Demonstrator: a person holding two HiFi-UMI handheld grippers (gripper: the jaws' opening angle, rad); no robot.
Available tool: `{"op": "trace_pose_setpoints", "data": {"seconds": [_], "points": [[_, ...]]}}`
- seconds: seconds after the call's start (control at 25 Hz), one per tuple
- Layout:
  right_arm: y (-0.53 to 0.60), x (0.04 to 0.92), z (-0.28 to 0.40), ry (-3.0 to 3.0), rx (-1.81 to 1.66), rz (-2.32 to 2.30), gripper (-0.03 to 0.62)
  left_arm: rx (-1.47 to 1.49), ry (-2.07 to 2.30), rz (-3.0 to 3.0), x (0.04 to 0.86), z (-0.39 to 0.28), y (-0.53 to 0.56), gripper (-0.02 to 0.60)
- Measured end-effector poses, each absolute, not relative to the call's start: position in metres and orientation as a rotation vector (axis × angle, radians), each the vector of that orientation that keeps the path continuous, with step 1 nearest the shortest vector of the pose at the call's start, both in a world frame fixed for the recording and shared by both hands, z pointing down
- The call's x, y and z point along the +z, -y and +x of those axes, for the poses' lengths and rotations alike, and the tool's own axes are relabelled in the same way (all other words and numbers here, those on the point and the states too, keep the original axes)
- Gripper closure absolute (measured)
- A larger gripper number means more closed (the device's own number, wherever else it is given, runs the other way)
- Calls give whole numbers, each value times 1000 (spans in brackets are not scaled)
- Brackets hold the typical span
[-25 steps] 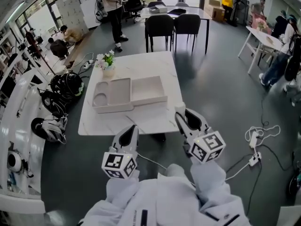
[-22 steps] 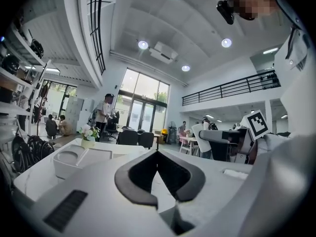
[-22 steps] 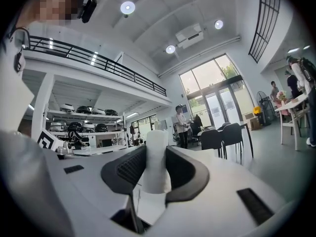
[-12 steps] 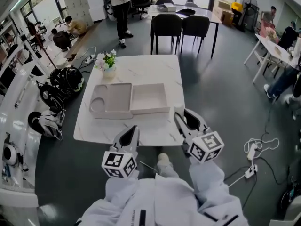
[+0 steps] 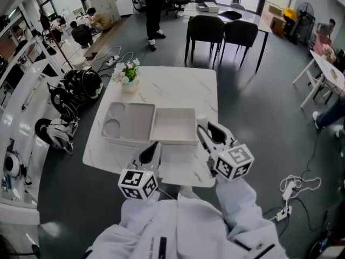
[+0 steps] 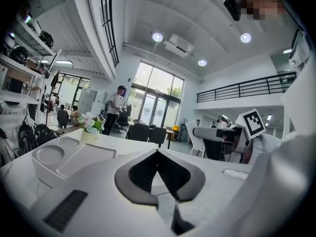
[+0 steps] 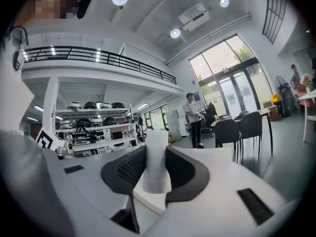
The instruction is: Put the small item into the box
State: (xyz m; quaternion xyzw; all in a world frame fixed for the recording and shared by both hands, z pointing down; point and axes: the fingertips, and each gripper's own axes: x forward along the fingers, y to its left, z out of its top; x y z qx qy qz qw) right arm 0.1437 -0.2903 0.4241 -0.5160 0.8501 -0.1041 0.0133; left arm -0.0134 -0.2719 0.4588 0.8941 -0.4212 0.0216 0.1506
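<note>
A pale open box (image 5: 175, 125) lies on the white marble table (image 5: 178, 88), joined on its left to a lid tray (image 5: 129, 122) with a round recess. My right gripper (image 5: 205, 129) hovers over the table's near right part, just right of the box, shut on a small white upright item (image 5: 201, 122). In the right gripper view the item (image 7: 157, 164) stands clamped between the dark pads (image 7: 129, 168). My left gripper (image 5: 152, 148) is over the table's near edge, below the box, with its jaws (image 6: 158, 154) shut and nothing in them.
A small pot of flowers (image 5: 128, 75) stands at the table's far left corner. Dark chairs (image 5: 205, 28) and a second table lie beyond. Helmets and cables (image 5: 75, 88) crowd the floor at the left. People stand and sit far off.
Both grippers have moved forward from over the floor to over the table's near edge, closer to the box. The right gripper still holds the white item.
</note>
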Motion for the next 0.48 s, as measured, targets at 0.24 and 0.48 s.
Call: {"op": "trace_pose_setpoints", "data": {"seconds": [0.24, 0.48], "points": [[339, 445, 134, -2792, -394, -1507, 482, 94, 1268, 2493, 476, -9, 309, 583], [375, 482, 113, -2999, -455, -1384, 482, 129, 1287, 2442, 495, 0, 333, 583]]}}
